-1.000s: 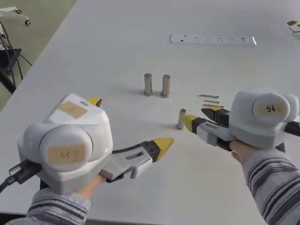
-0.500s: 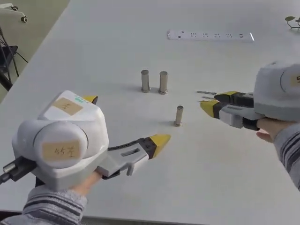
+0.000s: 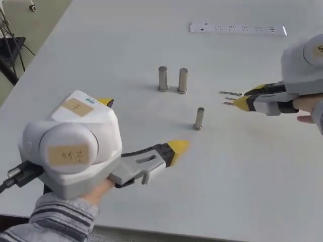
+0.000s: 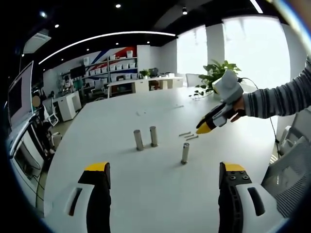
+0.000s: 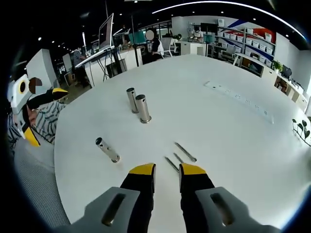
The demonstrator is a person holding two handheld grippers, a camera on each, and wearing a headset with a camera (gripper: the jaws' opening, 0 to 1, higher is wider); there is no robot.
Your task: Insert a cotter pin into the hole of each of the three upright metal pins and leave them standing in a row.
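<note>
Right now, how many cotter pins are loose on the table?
3: far cotter pin, middle cotter pin and near cotter pin, lying together ahead of the right gripper.

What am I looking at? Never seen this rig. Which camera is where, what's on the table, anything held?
No robot here: a person holds a white, yellow-tipped two-jaw gripper in each hand. The head view comes from a headset camera looking down. Each round picture comes from a fisheye camera riding on one gripper, looking along its jaws. The left gripper is wide open and empty. The right gripper is narrowly open, also empty, its tips close to three thin metal cotter pins lying on the white table. Two upright grey metal pins stand side by side; a third pin stands apart, nearer the person. A white power strip lies farther back.
</note>
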